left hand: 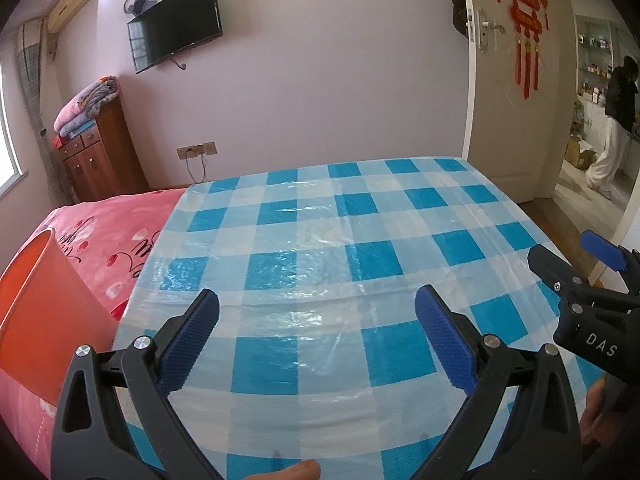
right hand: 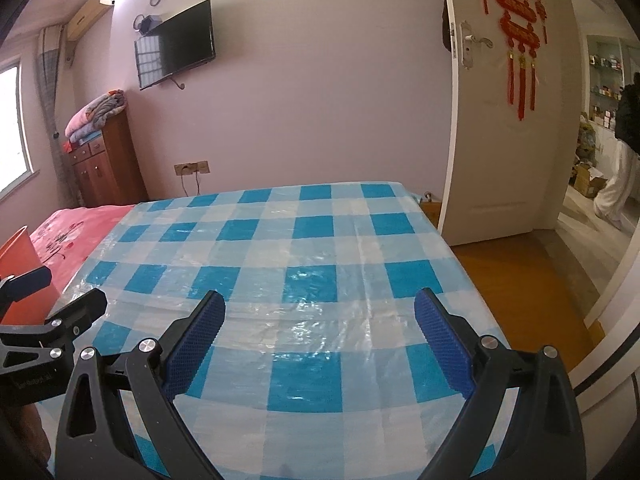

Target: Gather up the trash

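An orange bin (left hand: 48, 312) stands on the pink bedspread at the left; its edge also shows in the right wrist view (right hand: 24, 264). A blue and white checked plastic sheet (left hand: 320, 248) covers the bed in front of both grippers, and shows in the right wrist view too (right hand: 304, 264). No trash is visible on it. My left gripper (left hand: 317, 312) is open and empty above the sheet's near part. My right gripper (right hand: 319, 314) is open and empty beside it, to the right. Each gripper sees the other at its frame edge.
The pink bedspread (left hand: 116, 232) lies left of the sheet. A wooden cabinet (left hand: 100, 156) with folded quilts stands by the far wall under a TV (left hand: 176, 24). An open white door (right hand: 508, 120) and wooden floor (right hand: 520, 280) are at the right; a person (left hand: 616, 128) stands beyond.
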A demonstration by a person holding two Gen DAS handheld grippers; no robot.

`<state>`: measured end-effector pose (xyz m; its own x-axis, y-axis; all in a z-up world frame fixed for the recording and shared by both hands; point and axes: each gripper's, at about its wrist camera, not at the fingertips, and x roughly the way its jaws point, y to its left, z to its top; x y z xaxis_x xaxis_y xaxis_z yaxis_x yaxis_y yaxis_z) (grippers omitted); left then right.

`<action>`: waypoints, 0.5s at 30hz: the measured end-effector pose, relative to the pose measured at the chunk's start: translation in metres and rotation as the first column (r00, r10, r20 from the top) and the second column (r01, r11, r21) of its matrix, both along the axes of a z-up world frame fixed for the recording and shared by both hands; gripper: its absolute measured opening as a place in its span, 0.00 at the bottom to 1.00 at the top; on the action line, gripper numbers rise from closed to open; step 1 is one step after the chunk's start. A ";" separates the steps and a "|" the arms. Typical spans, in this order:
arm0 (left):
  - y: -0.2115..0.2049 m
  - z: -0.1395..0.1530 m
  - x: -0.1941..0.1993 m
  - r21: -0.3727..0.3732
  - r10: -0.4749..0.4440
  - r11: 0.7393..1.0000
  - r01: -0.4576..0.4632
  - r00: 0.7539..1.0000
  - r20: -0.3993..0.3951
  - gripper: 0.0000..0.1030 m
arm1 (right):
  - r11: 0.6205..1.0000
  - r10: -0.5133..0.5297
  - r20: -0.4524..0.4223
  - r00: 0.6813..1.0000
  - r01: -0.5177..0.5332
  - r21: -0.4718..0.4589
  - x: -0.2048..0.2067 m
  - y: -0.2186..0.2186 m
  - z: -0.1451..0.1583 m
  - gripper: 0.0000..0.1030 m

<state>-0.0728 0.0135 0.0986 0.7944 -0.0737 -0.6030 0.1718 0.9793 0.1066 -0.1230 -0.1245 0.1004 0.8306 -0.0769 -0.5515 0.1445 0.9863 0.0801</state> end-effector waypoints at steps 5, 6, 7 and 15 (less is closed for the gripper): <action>-0.007 -0.004 0.001 0.011 -0.006 1.000 0.006 1.000 -0.011 0.96 | 1.000 -0.009 -0.003 1.000 0.009 0.001 0.000 -0.006 -0.003 0.92; -0.008 -0.005 0.002 0.013 -0.007 1.000 0.007 1.000 -0.013 0.96 | 1.000 -0.010 -0.003 1.000 0.010 -0.001 0.001 -0.006 -0.003 0.92; -0.008 -0.006 0.002 0.013 -0.007 1.000 0.007 1.000 -0.015 0.96 | 1.000 -0.010 -0.004 1.000 0.010 -0.004 0.001 -0.006 -0.004 0.92; -0.014 -0.012 0.006 0.026 -0.008 1.000 0.009 1.000 -0.030 0.96 | 1.000 -0.010 -0.017 1.000 0.009 -0.010 0.004 -0.007 -0.009 0.92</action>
<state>-0.0663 -0.0005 0.0863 0.7752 -0.0645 -0.6284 0.1836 0.9748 0.1264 -0.1187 -0.1318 0.0911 0.8203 -0.0905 -0.5647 0.1552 0.9856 0.0676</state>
